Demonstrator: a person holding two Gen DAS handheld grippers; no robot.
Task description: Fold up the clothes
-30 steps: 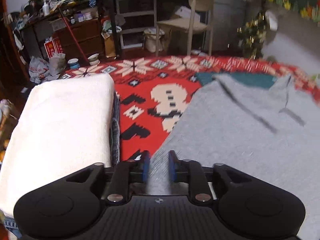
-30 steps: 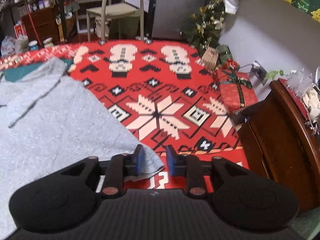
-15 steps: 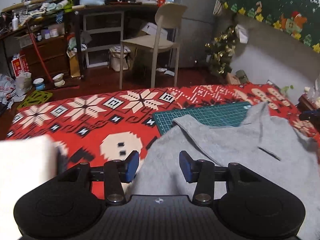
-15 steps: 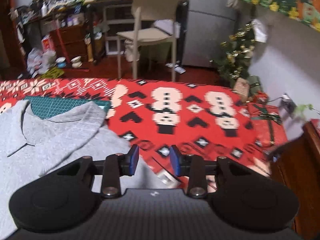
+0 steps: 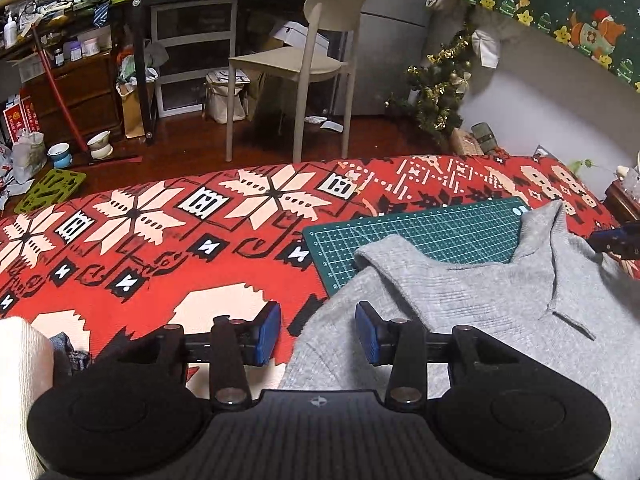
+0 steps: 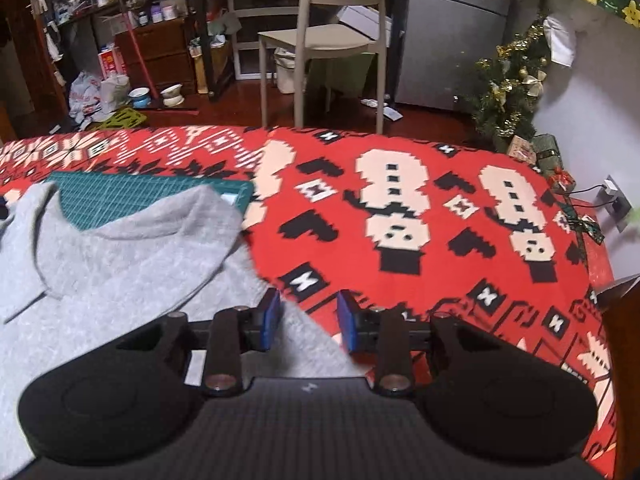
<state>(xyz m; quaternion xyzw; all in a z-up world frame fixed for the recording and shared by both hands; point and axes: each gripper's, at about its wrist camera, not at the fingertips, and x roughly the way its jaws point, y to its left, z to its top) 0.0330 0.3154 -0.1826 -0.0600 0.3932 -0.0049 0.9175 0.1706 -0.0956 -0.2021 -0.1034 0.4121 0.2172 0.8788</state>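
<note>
A grey collared sweater (image 5: 480, 312) lies spread on the red patterned cloth (image 5: 160, 264), with its collar over a green cutting mat (image 5: 420, 236). My left gripper (image 5: 318, 334) hovers open above the sweater's left edge, and its blue pads touch nothing. In the right wrist view the sweater (image 6: 120, 264) fills the left side. My right gripper (image 6: 309, 324) stands open over the sweater's right edge, its pads clear of the fabric.
A white folded stack (image 5: 18, 380) with denim (image 5: 68, 354) under it sits at the cloth's near left. A beige chair (image 5: 304, 64) and a small Christmas tree (image 6: 508, 92) stand beyond the far edge. Dark wooden furniture (image 6: 624, 360) borders the right side.
Both grippers were shut on the sweater's edges a second ago; they have since opened and let go. Both views have swung away and lifted, showing more of the room.
</note>
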